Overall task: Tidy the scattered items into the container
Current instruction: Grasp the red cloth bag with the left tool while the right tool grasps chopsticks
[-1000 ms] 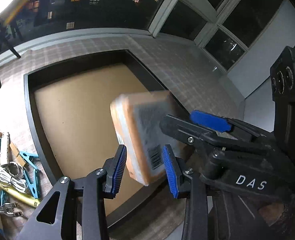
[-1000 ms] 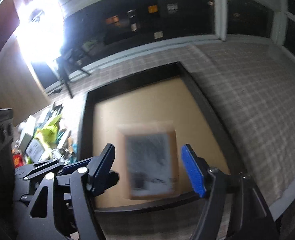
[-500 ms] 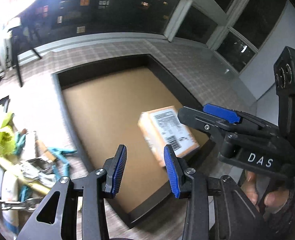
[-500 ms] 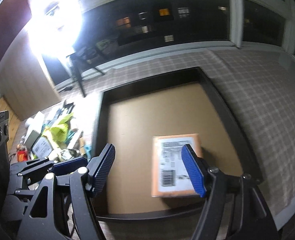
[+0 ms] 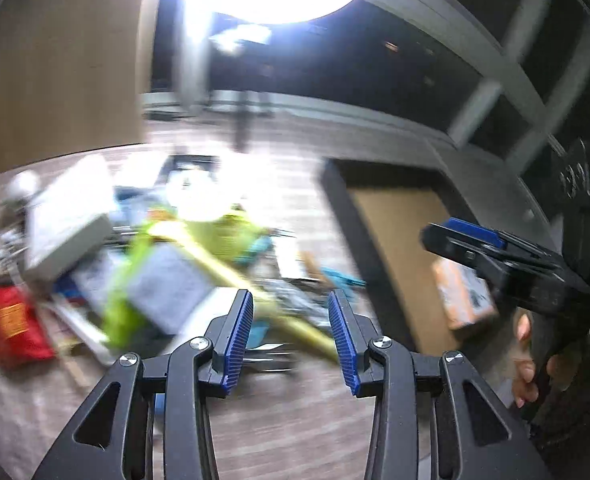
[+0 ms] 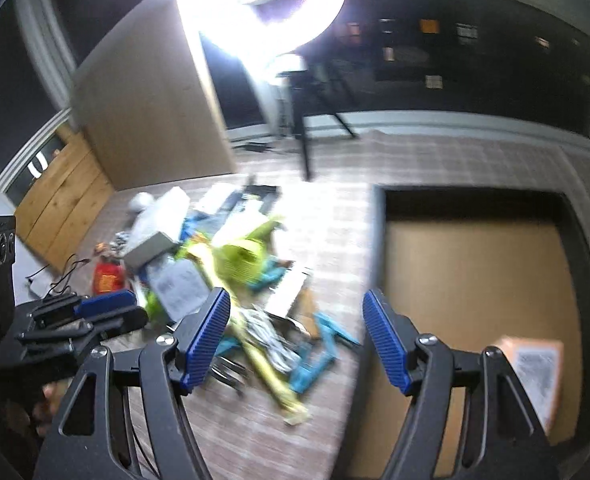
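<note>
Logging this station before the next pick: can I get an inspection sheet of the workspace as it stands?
Surface: checked cloth over the table.
Job's things: black tray with a brown floor; orange parcel lies inside, near its front right corner.
Clutter: blurred heap left of the tray, with a red packet, grey box, yellow-green packaging, teal clips.
Grippers: left gripper and right gripper both open, empty.
Cables: black leads at the far left.
Surroundings: dark windows, glaring lamp.
</note>
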Motion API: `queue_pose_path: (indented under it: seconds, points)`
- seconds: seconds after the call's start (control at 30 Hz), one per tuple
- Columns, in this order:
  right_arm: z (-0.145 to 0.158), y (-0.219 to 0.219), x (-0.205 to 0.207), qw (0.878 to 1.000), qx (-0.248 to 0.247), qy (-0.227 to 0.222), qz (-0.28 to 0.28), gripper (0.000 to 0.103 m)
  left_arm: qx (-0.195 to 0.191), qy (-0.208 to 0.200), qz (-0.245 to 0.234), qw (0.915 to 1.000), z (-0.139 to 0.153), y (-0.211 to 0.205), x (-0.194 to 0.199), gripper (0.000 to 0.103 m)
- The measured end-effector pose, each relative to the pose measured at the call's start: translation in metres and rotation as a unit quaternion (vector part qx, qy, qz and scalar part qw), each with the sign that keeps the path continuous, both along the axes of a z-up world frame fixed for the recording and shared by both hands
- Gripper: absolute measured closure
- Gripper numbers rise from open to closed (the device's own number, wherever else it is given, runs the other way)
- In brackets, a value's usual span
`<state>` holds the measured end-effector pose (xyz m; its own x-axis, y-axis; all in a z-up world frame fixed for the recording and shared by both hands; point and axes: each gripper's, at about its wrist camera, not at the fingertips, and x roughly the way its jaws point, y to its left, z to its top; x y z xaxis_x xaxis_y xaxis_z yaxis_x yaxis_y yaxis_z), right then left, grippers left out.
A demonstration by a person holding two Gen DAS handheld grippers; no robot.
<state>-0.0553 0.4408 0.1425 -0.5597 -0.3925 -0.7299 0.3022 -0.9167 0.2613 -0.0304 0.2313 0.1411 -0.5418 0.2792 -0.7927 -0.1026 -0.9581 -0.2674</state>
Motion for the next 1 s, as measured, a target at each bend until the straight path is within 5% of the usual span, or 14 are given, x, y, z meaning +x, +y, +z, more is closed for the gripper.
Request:
queue_pose_path:
  seconds: [0.3,0.6,0.8,1.0]
  points:
    - [0.008,-0.092,-0.009,0.998,-0.011,0.006,0.056,0.035,-0.004,-0.009,0.092,0.9957,-0.013,-0.139,0.015,0.065]
    - [-0.005,-0.207,-0.003,0.985,-0.018,-0.022,0.169,0.035,0.017,-0.052,0.175,0.983,-0.053,-0.26,0.042,0.065]
    - [-0.049,-0.277,0.0,0.973,0.003,-0.082,0.217,0.036,0.04,-0.084,0.171,0.9809,-0.083,-0.292,0.042,0.065]
    - [-0.089,-0.31,-0.004,0.967,0.016,-0.133,0.219,0.052,0.07,-0.103,0.142,0.982,-0.102,-0.306,0.024,0.056]
